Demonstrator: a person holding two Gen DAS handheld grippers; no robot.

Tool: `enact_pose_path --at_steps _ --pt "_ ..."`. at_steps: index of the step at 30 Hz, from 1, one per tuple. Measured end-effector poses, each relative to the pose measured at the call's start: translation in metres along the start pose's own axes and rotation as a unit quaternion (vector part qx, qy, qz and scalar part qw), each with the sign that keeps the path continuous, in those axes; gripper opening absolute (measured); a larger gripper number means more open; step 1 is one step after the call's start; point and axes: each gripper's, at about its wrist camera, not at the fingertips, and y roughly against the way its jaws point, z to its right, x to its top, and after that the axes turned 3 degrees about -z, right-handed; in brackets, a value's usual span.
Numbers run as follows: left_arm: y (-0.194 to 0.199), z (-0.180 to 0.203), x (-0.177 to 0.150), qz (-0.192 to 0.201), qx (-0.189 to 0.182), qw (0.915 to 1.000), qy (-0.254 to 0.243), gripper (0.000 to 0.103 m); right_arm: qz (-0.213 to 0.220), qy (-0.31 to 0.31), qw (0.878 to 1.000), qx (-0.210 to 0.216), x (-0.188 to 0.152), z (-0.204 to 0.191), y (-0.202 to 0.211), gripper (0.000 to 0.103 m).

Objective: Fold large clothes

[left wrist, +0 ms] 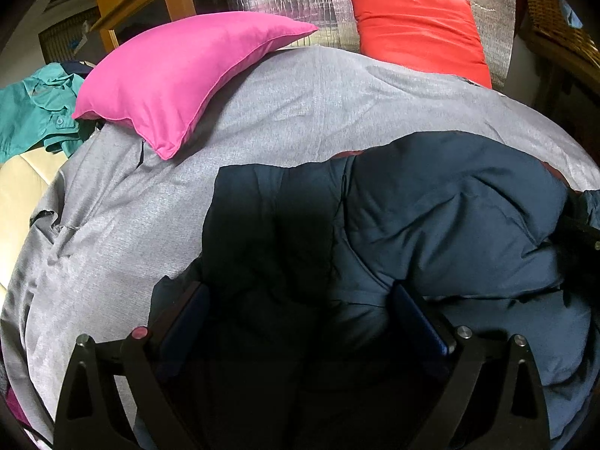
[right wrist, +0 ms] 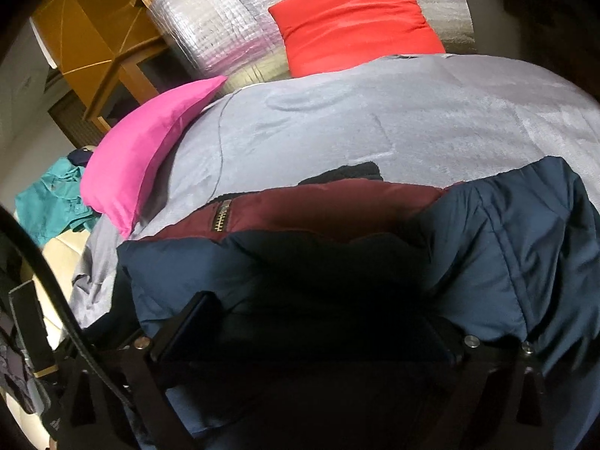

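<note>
On the grey bedspread (left wrist: 300,112), navy jacket (left wrist: 450,217) lies seemingly ungripped under both wide-open hand-held grippers (left wrist: 300,300).

A puffy quilted navy jacket (left wrist: 450,217) lies folded and bunched on the grey bedspread (left wrist: 300,105), its maroon lining (right wrist: 337,206) and a metal zipper (right wrist: 222,217) showing along the far edge.

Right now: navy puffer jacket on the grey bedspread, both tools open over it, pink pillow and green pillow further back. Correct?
One error: the second pillow is red, not green. The red pillow shows in the right wrist view, behind the pink pillow. The rest holds: the navy puffer jacket lies on the grey bedspread, with the left tool and right tool open over it.
</note>
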Motion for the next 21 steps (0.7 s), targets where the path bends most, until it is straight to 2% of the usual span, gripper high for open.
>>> enact_pose_path --at_steps 8,12,15,18,21 --pt "-0.002 -0.001 0.0 -0.001 -0.001 1.0 0.0 0.099 -0.008 -0.024 0.998 0.051 0.002 0.01 0.009 0.101" --pt "0.003 0.001 0.0 -0.005 0.005 0.9999 -0.012 0.099 0.011 -0.021 0.999 0.025 0.0 0.004 0.032 0.101" --pt "0.021 0.003 -0.004 -0.005 0.015 0.9994 -0.033 0.099 0.039 -0.009 0.999 0.008 -0.006 0.0 0.066 0.101" --pt "0.056 -0.004 -0.013 0.024 -0.003 0.9991 -0.034 0.099 0.063 0.005 0.998 -0.005 -0.018 0.003 0.104 0.101" --pt "0.081 -0.015 -0.031 0.041 -0.011 0.9983 -0.04 0.099 0.075 -0.009 0.997 -0.01 -0.039 0.017 0.136 0.1"
